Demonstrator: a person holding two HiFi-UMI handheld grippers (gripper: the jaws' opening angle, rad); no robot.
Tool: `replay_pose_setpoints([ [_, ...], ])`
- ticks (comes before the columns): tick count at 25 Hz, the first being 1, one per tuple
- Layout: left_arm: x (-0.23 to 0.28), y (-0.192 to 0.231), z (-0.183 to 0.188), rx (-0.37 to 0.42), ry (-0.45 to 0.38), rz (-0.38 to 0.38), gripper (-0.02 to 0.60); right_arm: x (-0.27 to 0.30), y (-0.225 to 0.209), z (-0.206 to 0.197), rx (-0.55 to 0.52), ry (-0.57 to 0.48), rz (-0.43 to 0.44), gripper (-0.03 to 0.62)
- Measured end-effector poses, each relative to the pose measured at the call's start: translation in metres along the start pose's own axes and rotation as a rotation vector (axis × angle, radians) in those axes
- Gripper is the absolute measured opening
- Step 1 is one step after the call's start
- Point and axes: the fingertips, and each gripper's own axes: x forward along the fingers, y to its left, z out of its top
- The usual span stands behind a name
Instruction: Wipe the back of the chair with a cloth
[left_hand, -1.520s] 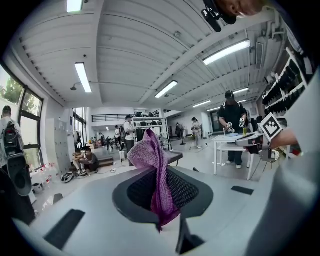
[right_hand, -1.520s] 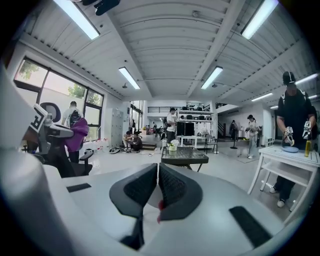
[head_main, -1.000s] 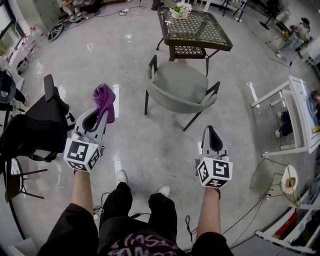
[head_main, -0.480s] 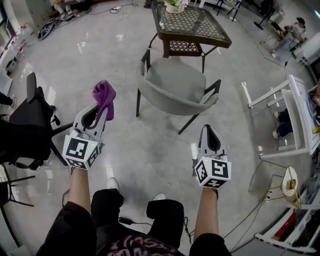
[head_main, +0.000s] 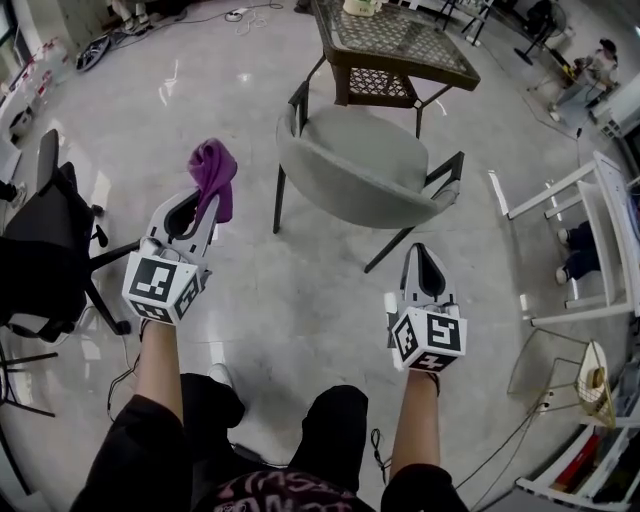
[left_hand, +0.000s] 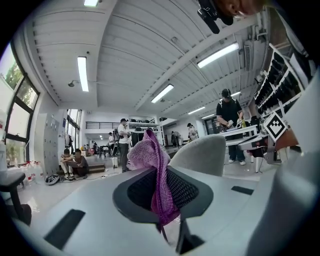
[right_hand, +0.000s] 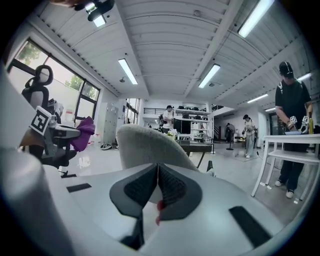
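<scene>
Left gripper (head_main: 205, 203) pinches purple cloth (head_main: 212, 172), left of chair (head_main: 350, 165), seemingly clear of its back. My right gripper (head_main: 427, 252) closed, empty. Wiping unstarted.

Purple cloth (left_hand: 159, 185) between clamped jaws

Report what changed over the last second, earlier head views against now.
The person stepped toward the grey chair, which now looks larger in the head view, while the lattice table slid toward the top edge. Nothing was grasped or released. Unchanged: the left gripper stays shut on the purple cloth, the right gripper stays shut and empty, and the cloth is clear of the chair.
</scene>
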Motion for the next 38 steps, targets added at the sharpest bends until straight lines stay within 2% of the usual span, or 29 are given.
replay_pose_setpoints([
  [8,0.023,0.001,-0.045,0.019,-0.044,0.01,0.071,0.018,-0.006,-0.047,0.007,-0.038,0.004,0.028],
  [14,0.039,-0.003,-0.066,0.041,-0.101,-0.003,0.071,0.026,-0.016,-0.08,-0.036,-0.075,0.004,0.028],
  [18,0.048,-0.011,-0.074,0.078,-0.106,-0.007,0.071,0.03,-0.023,-0.089,-0.026,-0.098,0.003,0.028],
  [23,0.058,-0.018,-0.085,0.085,-0.101,-0.008,0.069,0.033,-0.021,-0.097,-0.052,-0.116,0.031,0.028],
  [27,0.067,-0.032,-0.077,0.077,-0.126,-0.005,0.071,0.03,-0.028,-0.101,-0.07,-0.134,0.026,0.028],
  [38,0.107,-0.112,-0.049,0.144,-0.132,-0.115,0.071,0.011,-0.049,-0.127,-0.098,-0.109,-0.013,0.028],
])
